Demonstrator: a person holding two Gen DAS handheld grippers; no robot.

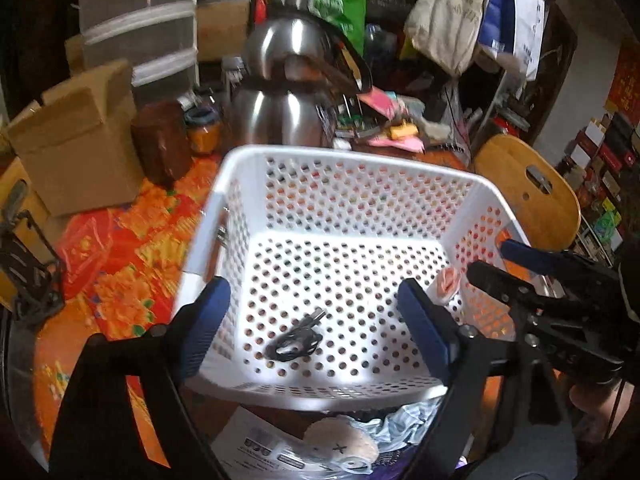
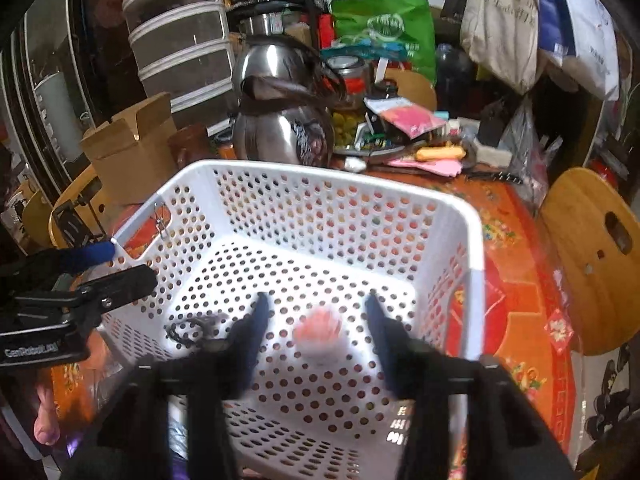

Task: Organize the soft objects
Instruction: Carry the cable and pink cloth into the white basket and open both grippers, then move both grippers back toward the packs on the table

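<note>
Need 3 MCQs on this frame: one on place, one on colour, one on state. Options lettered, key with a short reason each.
1. Where does the black cord lie?
A. on the basket floor
B. on the cardboard box
C. on the wooden stool

2. What colour is the basket?
A. green
B. white
C. black

3. How do the right tongs stand?
A. shut on the pink soft object
B. shut on the basket rim
C. open, pads clear of the pink soft object

Key:
1 A: it lies coiled on the perforated floor.
2 B: walls and rim are white.
3 C: gaps show on both sides of the object.
</note>
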